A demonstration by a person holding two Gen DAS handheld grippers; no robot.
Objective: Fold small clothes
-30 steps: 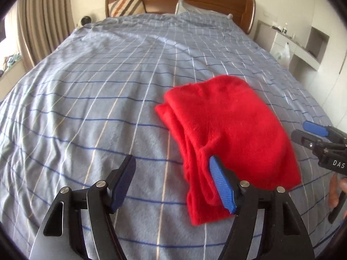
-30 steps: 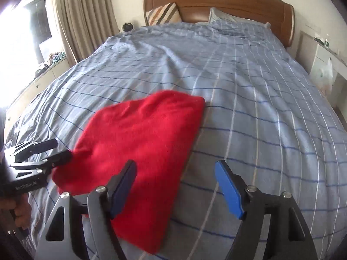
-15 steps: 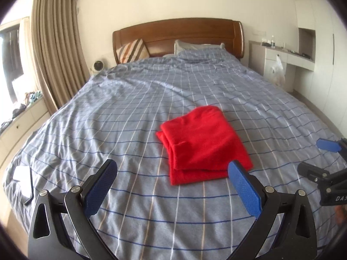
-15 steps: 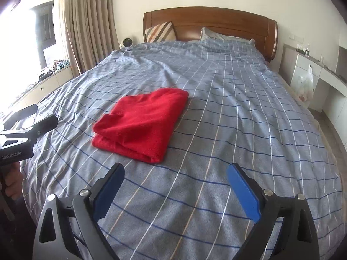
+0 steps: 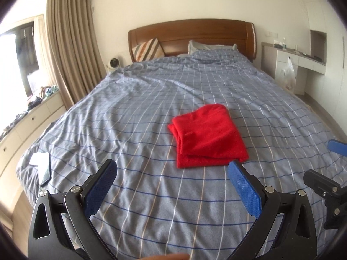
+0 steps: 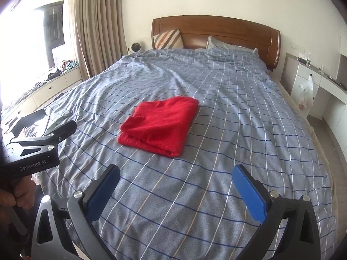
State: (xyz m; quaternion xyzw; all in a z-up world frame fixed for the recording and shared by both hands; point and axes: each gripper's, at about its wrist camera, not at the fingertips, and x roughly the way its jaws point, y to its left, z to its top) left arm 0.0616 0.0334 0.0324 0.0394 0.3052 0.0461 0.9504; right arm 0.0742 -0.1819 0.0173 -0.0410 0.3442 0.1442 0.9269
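A red garment [image 5: 208, 136] lies folded into a thick rectangle on the blue checked bedcover [image 5: 130, 108], near the middle of the bed's near half. In the right wrist view the red garment [image 6: 160, 125] shows its layered edge toward me. My left gripper [image 5: 172, 166] hovers open above the cover, short of the cloth and holding nothing. My right gripper [image 6: 176, 170] is also off the cloth, its jaws opening with nothing between them. Each gripper shows at the edge of the other's view: the left gripper [image 6: 56, 119] and the right gripper [image 5: 323, 160].
A dark phone and a white item [image 5: 42, 166] lie at the bed's near left corner. Pillows [image 5: 149, 49] lean on the wooden headboard [image 5: 190, 30]. A window bench [image 6: 49, 84] with clothes runs along the left. A white desk with a plastic bag [image 6: 305, 93] stands on the right.
Both grippers have let go of the red garment, opened wide and pulled back and up from it. The garment now lies folded on the bed, well ahead of both.
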